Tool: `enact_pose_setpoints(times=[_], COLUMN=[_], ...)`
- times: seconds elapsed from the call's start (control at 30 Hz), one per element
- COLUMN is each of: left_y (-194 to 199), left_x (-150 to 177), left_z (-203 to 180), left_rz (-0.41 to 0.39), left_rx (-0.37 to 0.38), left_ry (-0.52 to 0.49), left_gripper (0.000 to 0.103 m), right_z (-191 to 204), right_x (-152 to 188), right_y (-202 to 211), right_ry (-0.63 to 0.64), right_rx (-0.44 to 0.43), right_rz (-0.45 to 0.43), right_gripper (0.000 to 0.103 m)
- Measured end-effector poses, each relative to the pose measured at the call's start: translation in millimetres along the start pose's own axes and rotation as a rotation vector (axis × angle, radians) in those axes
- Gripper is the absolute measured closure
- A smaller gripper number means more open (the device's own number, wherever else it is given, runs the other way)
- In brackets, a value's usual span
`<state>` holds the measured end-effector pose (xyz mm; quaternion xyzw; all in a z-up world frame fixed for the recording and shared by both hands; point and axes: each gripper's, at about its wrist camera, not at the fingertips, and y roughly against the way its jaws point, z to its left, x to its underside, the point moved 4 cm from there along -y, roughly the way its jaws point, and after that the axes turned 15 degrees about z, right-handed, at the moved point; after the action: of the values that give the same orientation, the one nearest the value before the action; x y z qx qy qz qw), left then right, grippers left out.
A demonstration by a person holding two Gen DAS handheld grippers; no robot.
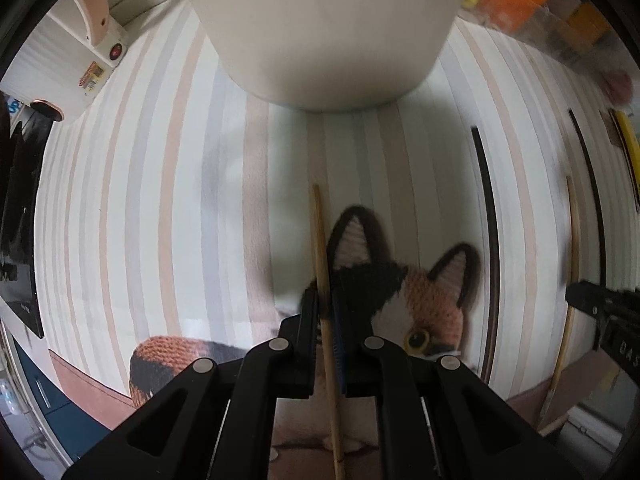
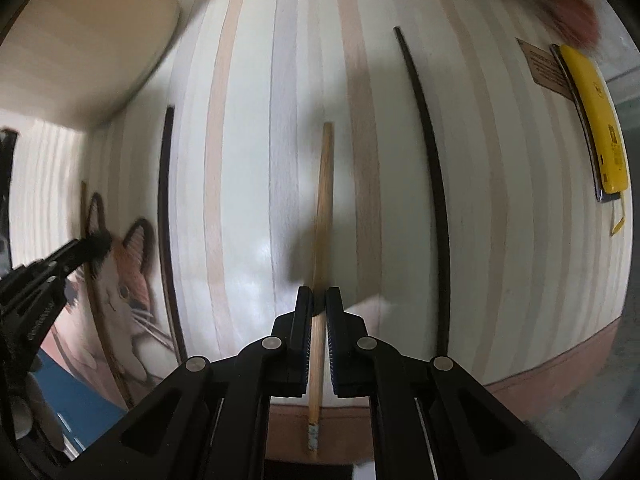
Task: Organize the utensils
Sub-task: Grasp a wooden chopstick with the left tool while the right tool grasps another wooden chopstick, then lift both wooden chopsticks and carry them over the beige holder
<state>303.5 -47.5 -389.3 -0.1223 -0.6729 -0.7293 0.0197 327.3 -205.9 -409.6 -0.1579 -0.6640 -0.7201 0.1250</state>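
Striped tablecloth (image 2: 256, 160) carries chopsticks; each gripper, left (image 1: 326, 300) and right (image 2: 319, 300), pinches a wooden chopstick (image 2: 324, 200). Only the right view shows the yellow phone (image 2: 592, 120).

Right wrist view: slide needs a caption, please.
Right gripper shut on a wooden chopstick lying on the striped mat.

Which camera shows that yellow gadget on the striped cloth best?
The right wrist view: the yellow gadget lies whole at the cloth's right side, its long flat body clear. The left wrist view catches only a thin yellow sliver at the picture's right edge.
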Motion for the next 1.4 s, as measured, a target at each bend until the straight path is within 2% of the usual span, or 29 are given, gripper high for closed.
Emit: enact_pose_setpoints(times=[0.17,0.3,0.4,0.5,0.77,1.0,1.17,1.4], left_y=[0,0,0,0,5,-5,-6,4], left_x=[3,-2,-5,-8,-9,-11,-13,-6], left_z=[12,41,51,64,56,47,38,40], left_rz=[-0.018,-0.019,-0.009,-0.007,0.004,0.006,0.007,-0.038], left_rx=[0.027,0.045,0.074,0.084,0.072,0.064,0.049,0.035], left_ry=[0.064,0.134,0.146,0.143,0.123,0.115,0.101,0.142], left_gripper=[0.098,0.099,0.098,0.098,0.098,0.098,0.098,0.099], right_z=[9,24,41,51,49,66,65,51], right_x=[-3,-9,-16,-23,-26,-40,-36,-24], right_y=[-1,-1,-1,-1,-4,-1,-3,10], right_ry=[0.01,0.008,0.02,0.039,0.063,0.098,0.09,0.016], right_rx=[0.037,-0.006,-0.019,0.014,0.025,0.104,0.101,0.03], right_rz=[0.016,0.005,0.006,0.016,0.09,0.108,0.084,-0.033], right_gripper=[0.093,0.096,0.096,0.095,0.095,0.095,0.095,0.096])
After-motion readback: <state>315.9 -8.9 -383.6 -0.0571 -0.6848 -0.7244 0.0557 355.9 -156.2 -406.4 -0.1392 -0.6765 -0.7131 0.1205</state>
